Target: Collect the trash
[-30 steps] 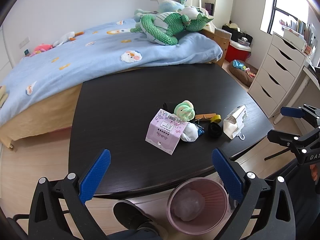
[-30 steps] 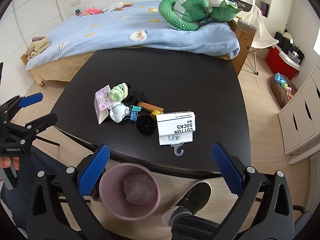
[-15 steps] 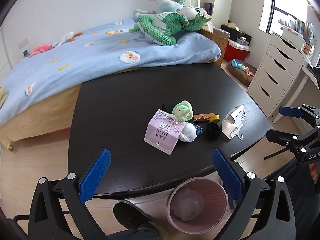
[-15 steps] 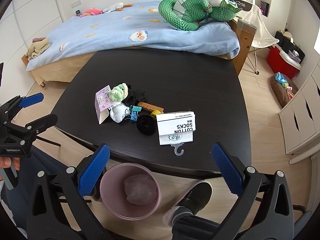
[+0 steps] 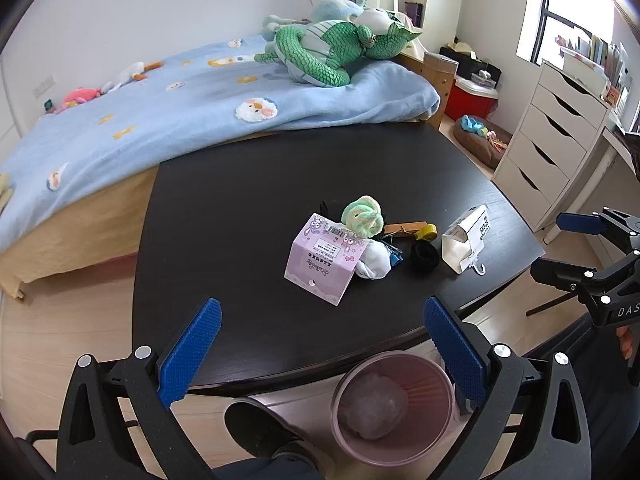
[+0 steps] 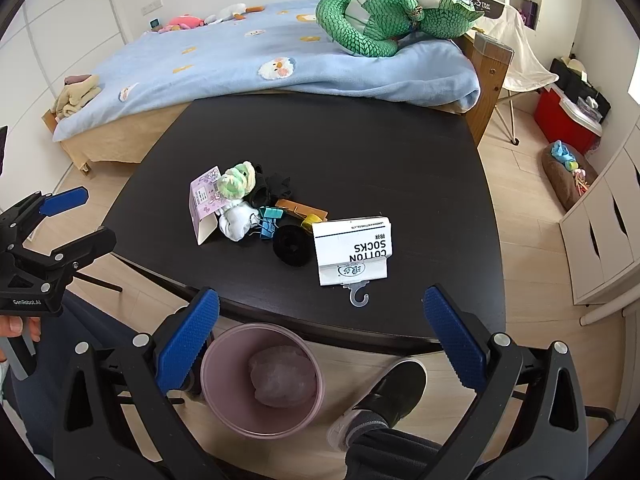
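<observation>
A pile of small items lies on the black table [image 5: 240, 200]: a lilac paper package [image 5: 324, 262], a white "COTTON SOCKS" card sleeve [image 6: 354, 250] with a plastic hook, rolled green socks [image 5: 362, 216], a white sock ball [image 6: 238, 222], a black roll [image 6: 292, 246], blue binder clips [image 6: 270, 218] and a yellow tape roll [image 5: 427, 233]. A pink bin [image 5: 394, 406] with a crumpled clear wad [image 6: 282, 376] stands on the floor below the near table edge. My left gripper [image 5: 320, 352] and right gripper [image 6: 320, 336] are open and empty, held back from the table over the bin.
A bed [image 5: 160, 112] with a blue blanket and a green plush dragon [image 6: 384, 20] borders the table's far side. White drawers [image 5: 556, 140] stand at the right. The person's shoe [image 6: 384, 394] is beside the bin.
The left wrist view has shifted slightly, the pile sitting a little left in frame. Both grippers stay open and nothing on the table has moved.
</observation>
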A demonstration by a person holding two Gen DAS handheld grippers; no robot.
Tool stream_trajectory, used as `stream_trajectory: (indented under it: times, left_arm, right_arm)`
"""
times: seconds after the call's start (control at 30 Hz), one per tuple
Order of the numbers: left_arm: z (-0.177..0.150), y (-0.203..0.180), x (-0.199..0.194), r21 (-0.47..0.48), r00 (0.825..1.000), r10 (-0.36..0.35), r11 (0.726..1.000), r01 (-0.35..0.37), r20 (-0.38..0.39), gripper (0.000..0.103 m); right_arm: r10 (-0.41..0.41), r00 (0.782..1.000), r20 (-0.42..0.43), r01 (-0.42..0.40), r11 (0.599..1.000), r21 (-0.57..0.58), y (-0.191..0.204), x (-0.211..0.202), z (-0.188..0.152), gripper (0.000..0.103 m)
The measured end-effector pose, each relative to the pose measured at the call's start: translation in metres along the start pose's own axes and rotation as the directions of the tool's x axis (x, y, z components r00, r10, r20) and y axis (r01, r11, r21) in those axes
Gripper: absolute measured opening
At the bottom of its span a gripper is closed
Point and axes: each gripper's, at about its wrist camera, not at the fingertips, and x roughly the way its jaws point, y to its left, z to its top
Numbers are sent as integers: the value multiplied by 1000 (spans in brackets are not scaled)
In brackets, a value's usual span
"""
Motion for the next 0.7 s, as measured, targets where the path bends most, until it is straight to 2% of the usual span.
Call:
stream_trajectory:
  times: [0.43,0.7]
  left_arm:
    - [-3,-2,2,-1,1000,-4,1000,4,-5,97]
    - [-4,-3,5,2,1000,-8,1000,8,-10,97]
  right_arm:
    - [-3,1000,-3,3,1000,7,-3,3,-2,100]
    - [9,999,-33,-8,1000,22,-15,17,6,100]
